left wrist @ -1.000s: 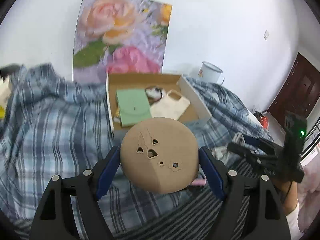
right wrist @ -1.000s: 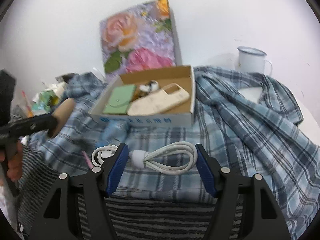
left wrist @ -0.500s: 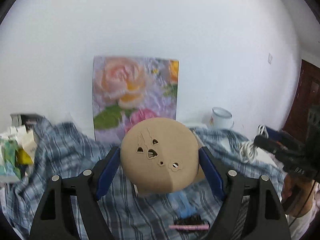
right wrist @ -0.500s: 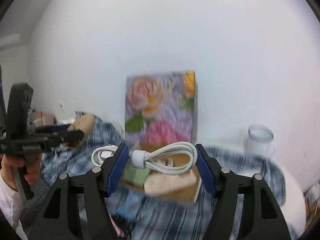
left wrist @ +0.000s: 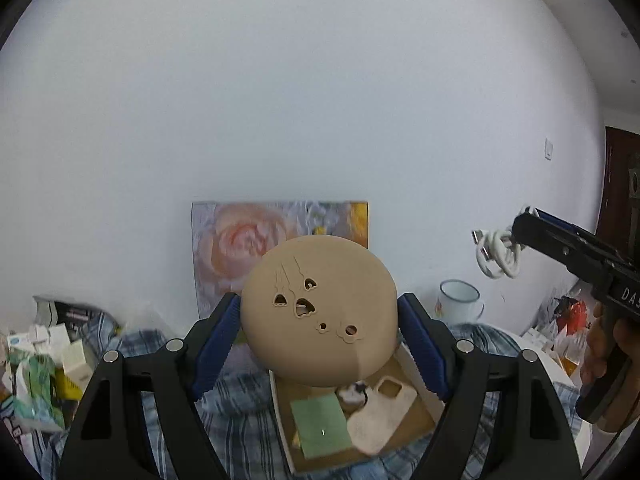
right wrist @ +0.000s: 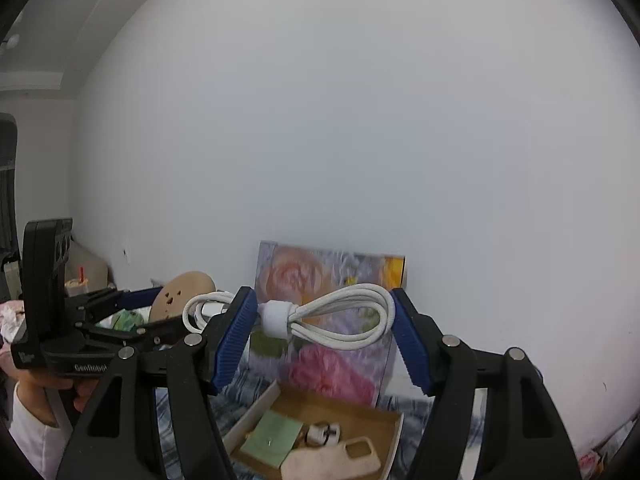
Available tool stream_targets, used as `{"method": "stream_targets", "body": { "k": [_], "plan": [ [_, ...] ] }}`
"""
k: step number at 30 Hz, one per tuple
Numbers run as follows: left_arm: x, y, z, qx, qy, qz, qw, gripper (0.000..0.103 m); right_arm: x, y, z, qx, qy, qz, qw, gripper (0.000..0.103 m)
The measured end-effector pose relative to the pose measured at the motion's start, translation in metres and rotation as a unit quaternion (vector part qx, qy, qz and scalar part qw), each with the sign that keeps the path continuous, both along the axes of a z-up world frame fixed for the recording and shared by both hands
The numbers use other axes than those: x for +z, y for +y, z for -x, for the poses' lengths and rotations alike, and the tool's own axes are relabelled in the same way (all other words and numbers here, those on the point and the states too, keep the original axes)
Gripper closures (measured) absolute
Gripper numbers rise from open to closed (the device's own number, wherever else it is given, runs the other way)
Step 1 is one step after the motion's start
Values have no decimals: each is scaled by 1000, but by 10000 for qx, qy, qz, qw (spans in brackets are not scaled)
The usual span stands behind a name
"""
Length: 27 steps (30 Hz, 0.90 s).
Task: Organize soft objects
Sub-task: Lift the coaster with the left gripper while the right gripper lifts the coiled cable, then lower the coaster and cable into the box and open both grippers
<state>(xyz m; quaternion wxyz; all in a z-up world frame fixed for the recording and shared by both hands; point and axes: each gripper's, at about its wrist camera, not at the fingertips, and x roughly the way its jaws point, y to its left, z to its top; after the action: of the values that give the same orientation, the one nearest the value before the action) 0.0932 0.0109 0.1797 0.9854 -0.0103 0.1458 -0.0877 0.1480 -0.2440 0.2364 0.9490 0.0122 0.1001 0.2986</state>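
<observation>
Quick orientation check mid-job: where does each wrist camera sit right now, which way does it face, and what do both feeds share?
Left wrist: on the left gripper, raised, facing the wall; its fingers clamp the tan round pad; the right gripper with the white cable shows at right.
Right wrist: on the right gripper, facing the same wall; it holds the white cable; the left gripper and hand show at left.
Shared: cardboard box, floral picture.
</observation>
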Motion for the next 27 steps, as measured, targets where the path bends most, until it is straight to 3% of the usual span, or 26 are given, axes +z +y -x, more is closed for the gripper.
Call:
{"method": "stream_targets", "body": {
  "k": [4, 11, 16, 27],
  "plan": [
    [9, -6, -17, 185, -212, -164, 9995, 22, 1, 3, -16, -75, -49, -94, 9999, 37],
    [-7, -9, -49, 158, -166, -121, 9997, 22, -39, 26, -40, -109, 175, 51, 9998, 37],
    [-35, -13, -80, 108, 235, 20, 9997, 22, -63, 24, -62, -114, 489, 45, 9987, 37],
    [-93, -37, -117, 412, 778, -608, 9943, 22, -120, 35, -102, -174, 1166, 102, 9930, 37]
  ]
}}
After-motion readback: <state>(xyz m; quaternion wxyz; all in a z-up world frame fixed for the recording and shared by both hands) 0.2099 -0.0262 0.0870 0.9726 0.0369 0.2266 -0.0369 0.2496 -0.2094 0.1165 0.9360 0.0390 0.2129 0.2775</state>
